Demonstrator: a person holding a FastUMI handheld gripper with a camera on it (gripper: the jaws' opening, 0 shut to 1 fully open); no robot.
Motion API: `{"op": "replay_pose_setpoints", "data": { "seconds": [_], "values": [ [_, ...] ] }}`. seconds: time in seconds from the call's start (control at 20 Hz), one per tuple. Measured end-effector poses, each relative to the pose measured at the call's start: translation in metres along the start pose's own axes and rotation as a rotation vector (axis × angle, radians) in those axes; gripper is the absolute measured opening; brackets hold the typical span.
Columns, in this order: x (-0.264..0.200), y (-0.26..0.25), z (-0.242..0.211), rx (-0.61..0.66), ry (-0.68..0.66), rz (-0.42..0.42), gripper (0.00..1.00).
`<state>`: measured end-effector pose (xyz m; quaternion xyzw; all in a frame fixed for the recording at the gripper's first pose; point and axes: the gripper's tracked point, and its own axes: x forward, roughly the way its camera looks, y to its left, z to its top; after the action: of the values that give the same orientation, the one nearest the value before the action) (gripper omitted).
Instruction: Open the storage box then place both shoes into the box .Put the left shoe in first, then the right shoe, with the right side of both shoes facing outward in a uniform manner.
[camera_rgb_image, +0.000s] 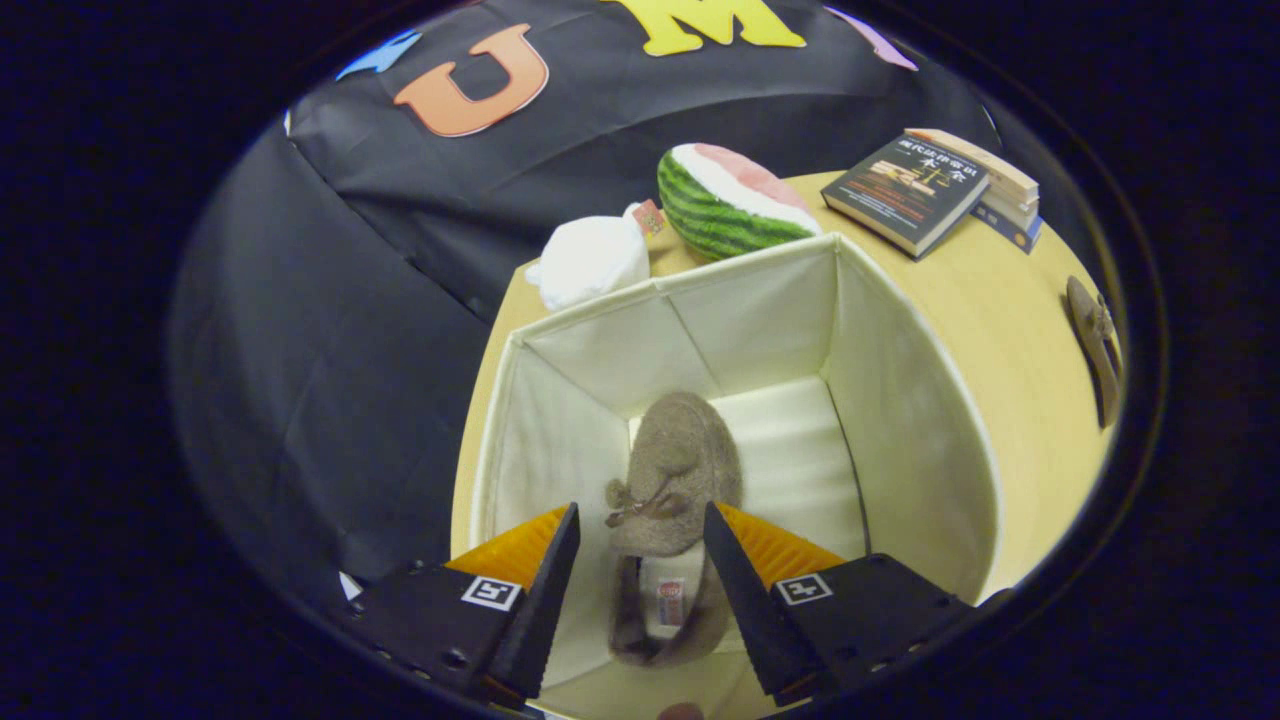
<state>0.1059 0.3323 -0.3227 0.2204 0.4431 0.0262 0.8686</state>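
The box (900, 420) is seen open on the counter (1000, 330), its pale inner walls and floor exposed. One shoe (672, 480), a grey-brown fuzzy slipper with a small bow on top, is seen inside the box, toward its left side, with the toe pointed to the far wall and the heel opening near. The hand-held gripper (640, 560) is held above the box's near edge, its fingers spread apart on either side of the shoe's heel end; whether they touch the shoe cannot be told, and no clamping is seen. The second shoe (1093, 345) is found on the counter well to the right of the box, apart from it. Beyond the box's far wall, a watermelon plush (725, 205) and a white plush (590, 262) are set just beside each other, close against the box. Farther right, a stack of books (935, 190) is placed on the far part of the counter.
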Motion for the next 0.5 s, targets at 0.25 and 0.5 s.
{"op": "replay_pose_setpoints", "data": {
  "seconds": [0.25, 0.5],
  "values": [
    [-0.041, 0.003, 0.025, -0.082, -0.092, 0.024, 0.84],
    [-0.107, -0.014, 0.053, -0.197, -0.234, 0.027, 0.96]
  ]
}}
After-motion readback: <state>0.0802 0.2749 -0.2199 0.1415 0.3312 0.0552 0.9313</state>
